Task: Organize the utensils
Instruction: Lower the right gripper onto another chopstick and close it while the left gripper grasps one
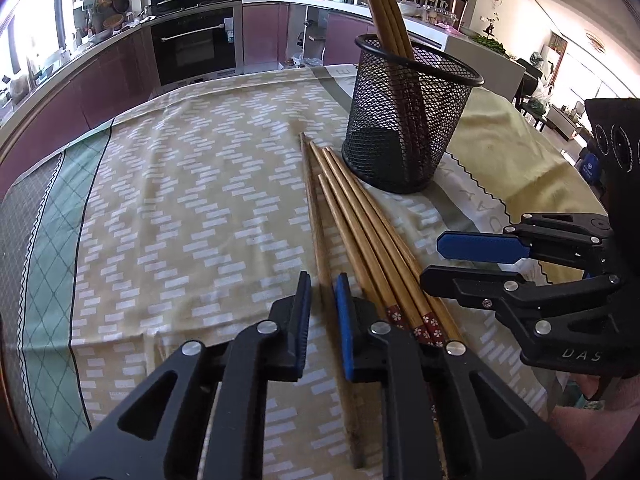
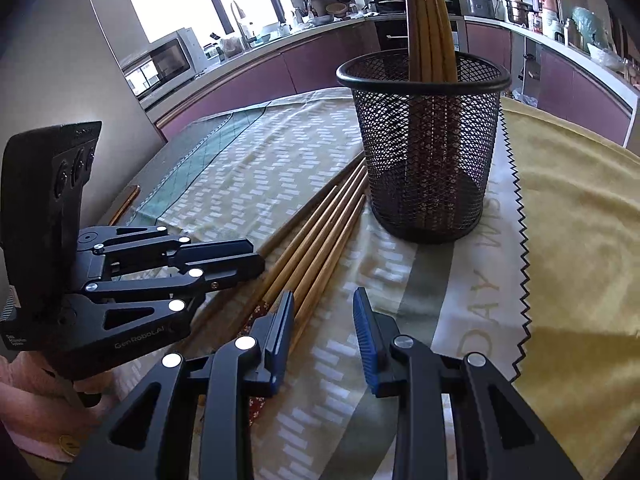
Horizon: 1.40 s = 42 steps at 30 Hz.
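Left tongs (image 1: 323, 296): blue pads drawn in on a single bamboo chopstick (image 1: 316, 216), the leftmost of the loose set, gripped near its thick end; the rest of it lies flat on the tablecloth (image 1: 180, 200). Right tongs (image 2: 323, 312): jaws partly apart, holding nothing, poised over the cloth just beside the loose chopsticks (image 2: 320, 248). These lie fanned on the worktop, tips toward the black mesh holder (image 1: 408, 120), which stands upright with several chopsticks (image 1: 384, 8) already leaning inside. Hazards, as judged: a grip so near one end may let the stick pivot or slip on lifting; neighbouring sticks may be dragged along; the light holder may tip if struck at its rim.
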Available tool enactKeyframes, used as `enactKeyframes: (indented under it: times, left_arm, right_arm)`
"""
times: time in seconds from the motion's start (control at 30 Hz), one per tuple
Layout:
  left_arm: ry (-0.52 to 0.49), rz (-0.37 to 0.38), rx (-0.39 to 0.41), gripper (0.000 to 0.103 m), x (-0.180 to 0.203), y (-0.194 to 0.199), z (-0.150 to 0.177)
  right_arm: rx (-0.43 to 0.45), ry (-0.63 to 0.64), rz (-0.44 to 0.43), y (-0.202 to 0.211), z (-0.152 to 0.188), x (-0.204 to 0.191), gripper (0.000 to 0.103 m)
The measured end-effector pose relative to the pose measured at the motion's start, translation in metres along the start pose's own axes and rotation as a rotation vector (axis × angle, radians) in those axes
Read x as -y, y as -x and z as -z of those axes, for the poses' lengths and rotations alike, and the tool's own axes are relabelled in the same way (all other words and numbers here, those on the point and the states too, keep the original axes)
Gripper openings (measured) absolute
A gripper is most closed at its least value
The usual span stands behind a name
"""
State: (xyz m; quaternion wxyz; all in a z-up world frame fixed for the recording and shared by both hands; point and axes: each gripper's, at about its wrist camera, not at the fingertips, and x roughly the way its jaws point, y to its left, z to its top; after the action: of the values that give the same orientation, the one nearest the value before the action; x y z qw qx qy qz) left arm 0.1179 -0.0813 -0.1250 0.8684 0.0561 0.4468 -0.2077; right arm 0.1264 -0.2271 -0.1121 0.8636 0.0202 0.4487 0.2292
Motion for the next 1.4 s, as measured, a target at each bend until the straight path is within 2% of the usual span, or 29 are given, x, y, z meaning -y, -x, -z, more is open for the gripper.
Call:
enactKeyframes:
  times: [0.2,0.27,0.4,0.43,0.6,0.9,1.03,1.07,1.2,1.4]
  left_arm:
    - [0.066,0.025,-0.009,0.008,-0.010,0.008,0.011]
    - [0.082,0.027,-0.011,0.008,-0.012,0.011,0.015]
    - [0.079,0.032,-0.025,0.008,-0.010,0.017,0.022]
    - [0.073,0.038,-0.028,0.012,-0.009,0.018,0.022]
    - [0.048,0.016,-0.021,0.017,-0.006,0.010,0.009]
    - [0.007,-0.024,-0.023,0.018,-0.006,-0.012,-0.019]
    - [-0.011,-0.039,-0.028,0.018,-0.002,-0.018,-0.027]
    - [-0.015,-0.045,-0.027,0.017,0.000,-0.019,-0.028]
    - [0.014,-0.039,-0.025,0.008,0.000,-0.020,-0.030]
    - [0.044,-0.037,-0.023,0.008,-0.002,-0.017,-0.027]
  right_arm:
    - [-0.009,0.020,0.031,0.000,-0.002,-0.001,0.028]
    - [-0.013,0.025,0.038,0.002,-0.001,-0.001,0.025]
    - [-0.021,0.020,0.042,0.002,-0.001,0.001,0.023]
    - [-0.023,0.020,0.042,0.002,-0.002,0.000,0.023]
    - [-0.023,0.022,0.056,-0.005,-0.005,-0.003,0.023]
    - [-0.015,0.011,0.077,-0.014,-0.017,-0.003,0.022]
    - [-0.014,-0.009,0.066,-0.015,-0.019,0.000,0.013]
    - [-0.015,-0.025,0.051,-0.015,-0.019,0.003,0.009]
    - [-0.008,-0.053,0.032,-0.015,-0.019,0.007,0.008]
    - [0.001,-0.075,0.008,-0.009,-0.016,0.013,0.006]
